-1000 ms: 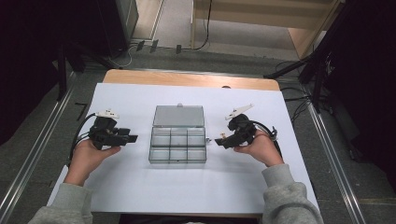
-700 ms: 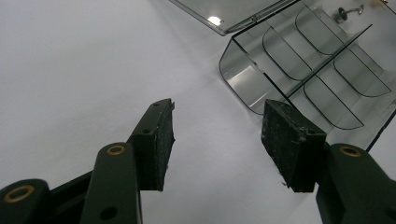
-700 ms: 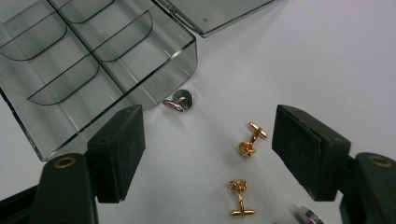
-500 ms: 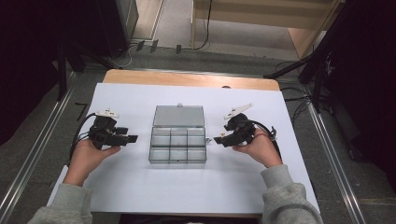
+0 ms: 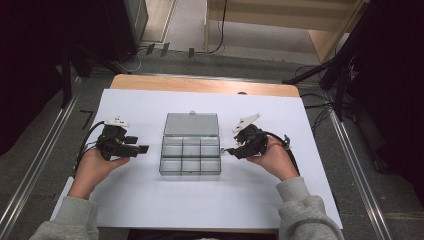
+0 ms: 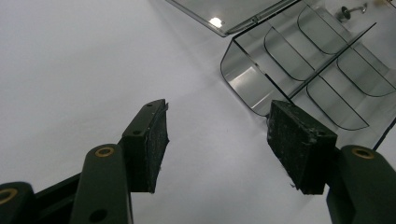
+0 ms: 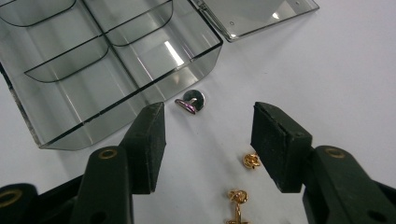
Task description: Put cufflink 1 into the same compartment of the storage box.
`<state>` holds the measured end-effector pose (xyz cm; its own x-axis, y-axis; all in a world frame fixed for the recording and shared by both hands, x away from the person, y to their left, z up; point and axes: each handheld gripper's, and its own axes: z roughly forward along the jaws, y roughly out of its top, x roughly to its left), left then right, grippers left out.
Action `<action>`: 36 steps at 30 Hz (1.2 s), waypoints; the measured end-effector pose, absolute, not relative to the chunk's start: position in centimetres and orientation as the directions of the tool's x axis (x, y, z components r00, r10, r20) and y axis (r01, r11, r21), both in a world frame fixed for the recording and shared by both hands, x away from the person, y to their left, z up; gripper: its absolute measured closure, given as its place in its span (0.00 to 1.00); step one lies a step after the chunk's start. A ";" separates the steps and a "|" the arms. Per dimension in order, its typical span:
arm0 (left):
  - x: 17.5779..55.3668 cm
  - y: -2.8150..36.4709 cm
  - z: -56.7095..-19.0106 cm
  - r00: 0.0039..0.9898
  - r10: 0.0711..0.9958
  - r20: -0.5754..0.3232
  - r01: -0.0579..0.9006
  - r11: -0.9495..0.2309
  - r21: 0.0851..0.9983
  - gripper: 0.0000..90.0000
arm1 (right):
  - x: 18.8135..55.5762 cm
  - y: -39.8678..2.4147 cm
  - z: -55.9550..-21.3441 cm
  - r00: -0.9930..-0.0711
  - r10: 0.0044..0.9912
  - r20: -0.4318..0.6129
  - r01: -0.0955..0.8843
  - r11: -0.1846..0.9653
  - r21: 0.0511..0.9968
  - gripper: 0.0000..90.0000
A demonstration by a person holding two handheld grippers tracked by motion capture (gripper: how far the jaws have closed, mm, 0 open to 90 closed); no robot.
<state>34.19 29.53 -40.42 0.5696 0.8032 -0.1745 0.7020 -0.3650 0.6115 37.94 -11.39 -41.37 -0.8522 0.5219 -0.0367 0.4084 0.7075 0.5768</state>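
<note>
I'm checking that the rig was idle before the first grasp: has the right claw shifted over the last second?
Yes, slightly: the right claw edged toward the clear organiser box, narrowing the gap to its right wall.

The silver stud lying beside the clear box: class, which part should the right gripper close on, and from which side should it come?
Probably the short post of the silver stud, not its round flat head. It lies tipped on the white table, close to the clear box wall. Come down from above with the open right gripper, jaws either side of the post, clear of that wall.
</note>
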 end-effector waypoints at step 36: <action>33.8 29.7 -40.3 0.568 0.804 -0.174 0.701 -0.363 0.613 0.43 | 39.2 -8.2 -44.9 -0.882 0.465 -0.070 0.383 0.797 0.467 0.68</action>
<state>33.84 29.70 -40.34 0.5684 0.8042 -0.1739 0.7014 -0.3632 0.6133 39.24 -8.19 -44.85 -0.8825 0.4651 -0.0698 0.3831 0.7969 0.4670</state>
